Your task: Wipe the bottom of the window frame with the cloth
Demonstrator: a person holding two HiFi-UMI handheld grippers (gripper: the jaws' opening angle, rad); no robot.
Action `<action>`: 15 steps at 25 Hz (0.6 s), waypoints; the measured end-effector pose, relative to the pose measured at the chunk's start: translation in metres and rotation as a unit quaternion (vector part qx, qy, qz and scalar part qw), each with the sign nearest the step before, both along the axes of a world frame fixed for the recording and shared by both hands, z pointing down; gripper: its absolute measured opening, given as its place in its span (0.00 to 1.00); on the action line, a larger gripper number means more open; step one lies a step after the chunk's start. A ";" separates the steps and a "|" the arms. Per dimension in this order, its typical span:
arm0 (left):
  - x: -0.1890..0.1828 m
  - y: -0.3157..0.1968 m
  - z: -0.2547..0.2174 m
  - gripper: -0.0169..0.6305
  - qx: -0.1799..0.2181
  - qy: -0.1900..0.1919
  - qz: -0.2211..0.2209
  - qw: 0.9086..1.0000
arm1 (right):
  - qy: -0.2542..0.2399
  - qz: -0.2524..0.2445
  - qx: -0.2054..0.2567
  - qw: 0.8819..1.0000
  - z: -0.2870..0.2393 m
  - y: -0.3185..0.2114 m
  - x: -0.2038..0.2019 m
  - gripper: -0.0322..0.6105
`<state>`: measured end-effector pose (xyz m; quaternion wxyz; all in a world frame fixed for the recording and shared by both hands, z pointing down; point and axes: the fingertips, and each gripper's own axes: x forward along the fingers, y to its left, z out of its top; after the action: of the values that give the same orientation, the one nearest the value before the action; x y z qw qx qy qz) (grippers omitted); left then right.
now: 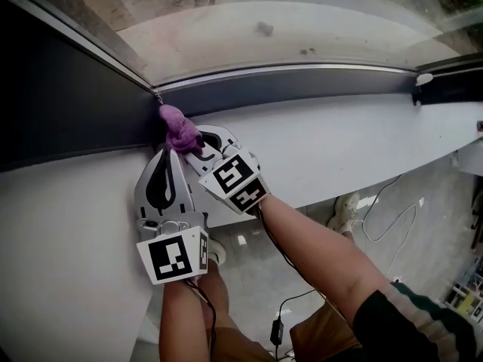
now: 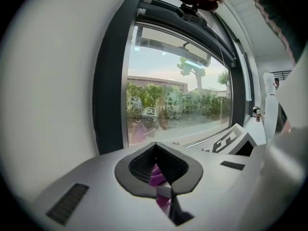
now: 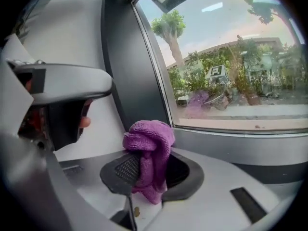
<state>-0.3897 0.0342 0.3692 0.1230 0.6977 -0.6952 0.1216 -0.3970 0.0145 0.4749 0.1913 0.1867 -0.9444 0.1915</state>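
Observation:
A bunched purple cloth (image 1: 181, 130) sits in the corner where the dark bottom window frame (image 1: 302, 81) meets the dark side frame (image 1: 68, 104). My right gripper (image 1: 198, 148) is shut on it; in the right gripper view the cloth (image 3: 150, 141) bulges above the gripper (image 3: 149, 172) close to the bottom frame (image 3: 240, 146). My left gripper (image 1: 168, 153) lies right beside it on the left, tips at the cloth's lower edge. In the left gripper view its jaws (image 2: 161, 179) stand shut with a purple strip of cloth (image 2: 158, 177) pinched between them.
A white sill (image 1: 339, 142) runs along under the frame to the right. A small white fitting (image 1: 424, 79) sits at the frame's far right end. Below the sill are cables (image 1: 389, 217) and a shoe (image 1: 346, 210) on the floor.

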 end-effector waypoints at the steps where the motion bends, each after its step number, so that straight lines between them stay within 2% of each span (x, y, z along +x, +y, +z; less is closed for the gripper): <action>1: 0.000 0.001 0.002 0.04 -0.002 0.000 -0.002 1.000 | 0.003 -0.002 -0.004 1.000 0.004 0.000 -0.002 0.23; 11: -0.015 -0.005 0.018 0.04 -0.018 0.013 -0.006 1.000 | 0.058 0.001 -0.036 0.998 0.034 0.003 -0.002 0.23; 15: -0.017 -0.009 0.023 0.04 -0.023 0.006 -0.007 1.000 | 0.062 0.007 -0.039 0.997 0.040 0.000 -0.001 0.23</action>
<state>-0.4072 0.0248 0.3927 0.1439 0.6908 -0.6960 0.1327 -0.3976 0.0142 0.5150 0.2548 0.1971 -0.9213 0.2176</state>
